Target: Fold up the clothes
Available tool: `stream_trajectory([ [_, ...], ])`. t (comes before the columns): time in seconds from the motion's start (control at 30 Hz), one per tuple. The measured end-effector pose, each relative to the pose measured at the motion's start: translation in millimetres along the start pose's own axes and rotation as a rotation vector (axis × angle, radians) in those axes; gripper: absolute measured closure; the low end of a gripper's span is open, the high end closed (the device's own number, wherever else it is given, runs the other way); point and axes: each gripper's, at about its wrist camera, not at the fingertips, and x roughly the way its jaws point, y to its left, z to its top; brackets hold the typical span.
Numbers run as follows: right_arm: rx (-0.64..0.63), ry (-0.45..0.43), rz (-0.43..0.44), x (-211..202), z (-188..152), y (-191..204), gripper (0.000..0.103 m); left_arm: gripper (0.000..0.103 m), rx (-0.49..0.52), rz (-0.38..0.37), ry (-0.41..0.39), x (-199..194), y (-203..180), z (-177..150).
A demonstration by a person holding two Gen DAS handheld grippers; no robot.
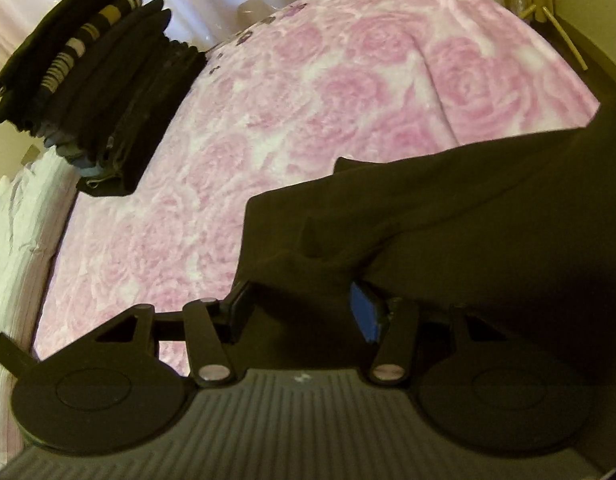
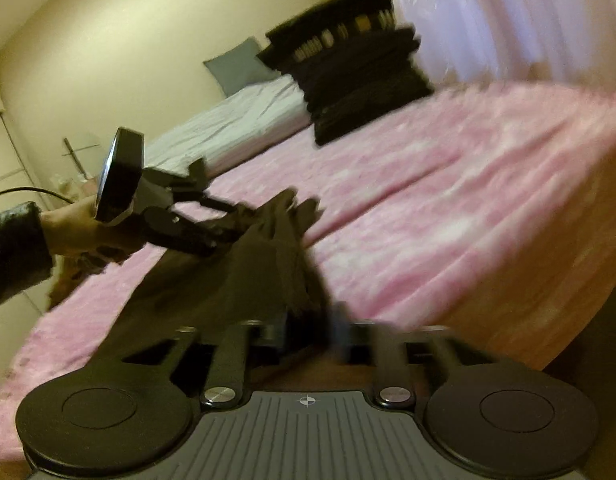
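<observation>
A: Left wrist view first. What do you make of it?

B: The left gripper [image 1: 304,312] sits low in the frame with its jaws spread apart. A dark brown garment [image 1: 447,216] lies across the near right part of the bed, on a pink rose-patterned blanket [image 1: 308,92]. A fold of it hangs down between the two fingers, but I see a gap at the blue pad [image 1: 365,312], so the cloth looks loose there, not pinched.

A: And farther off?

B: A stack of folded dark clothes [image 1: 88,80] stands on the far left of the blanket, well apart from the brown piece. One striped item shows in the pile.

A: Now the right wrist view.

B: It is blurred. The right gripper [image 2: 311,332] has its jaws parted, and the dark brown garment [image 2: 228,280] runs from just before its fingers up toward the left gripper [image 2: 232,220]. Whether cloth is pressed between the right fingers I cannot tell; the blur hides it.

A: Anything of the person?

B: A hand [image 2: 68,228] in a dark sleeve [image 2: 12,252] holds the left gripper at the left edge. The clothes stack [image 2: 347,68] stands on the pink blanket [image 2: 467,200] behind, with a grey pillow [image 2: 240,64] beyond it.
</observation>
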Motion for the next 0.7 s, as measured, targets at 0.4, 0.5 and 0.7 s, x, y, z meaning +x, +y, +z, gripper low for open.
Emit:
stream_trajectory([
  [0.4,-0.133,0.026,0.249,28,14,39,0.057,0.057,-0.184,0.02,0.008,-60,7,-41],
  [0.5,-0.079,0.092,0.166,46,15,13,0.058,0.057,-0.224,0.037,0.054,-55,11,-61],
  [0.7,-0.068,0.1,-0.014,41,27,-8,0.057,0.054,-0.302,0.053,0.079,-53,24,-88],
])
